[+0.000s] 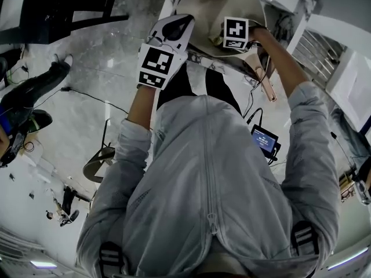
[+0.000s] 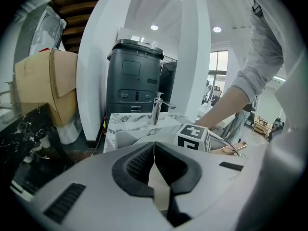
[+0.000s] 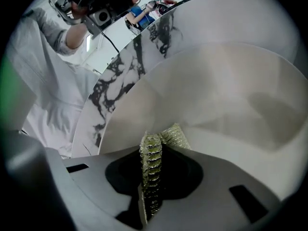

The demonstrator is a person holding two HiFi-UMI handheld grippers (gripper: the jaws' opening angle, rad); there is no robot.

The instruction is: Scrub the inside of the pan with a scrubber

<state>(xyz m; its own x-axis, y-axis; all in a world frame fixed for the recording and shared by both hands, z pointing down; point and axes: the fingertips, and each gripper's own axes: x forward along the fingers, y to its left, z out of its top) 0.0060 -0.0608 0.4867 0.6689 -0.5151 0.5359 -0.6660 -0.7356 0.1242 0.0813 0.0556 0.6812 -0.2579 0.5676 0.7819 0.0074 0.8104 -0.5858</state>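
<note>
Hidden in head view: jaw tips of right gripper [image 3: 152,165], under own marker cube [image 1: 236,33]. Clearer in right gripper view: clamped tight on green-silver scrubber [image 3: 173,134], pressed to cream inside of pan [image 3: 226,105]. Pan at top edge of head view, partly covered by both grippers, beside marble counter [image 3: 115,81]; wooden handle [image 1: 268,84] toward person. Left gripper [image 2: 154,159] pressed closed at pan's rim; cream sliver behind pads, pinched or not unclear. Beyond: faucet [image 2: 157,109], dark grey unit [image 2: 134,81], cardboard box [image 2: 45,85]. Grey hoodie [image 1: 214,184] filling lower head view.
</note>
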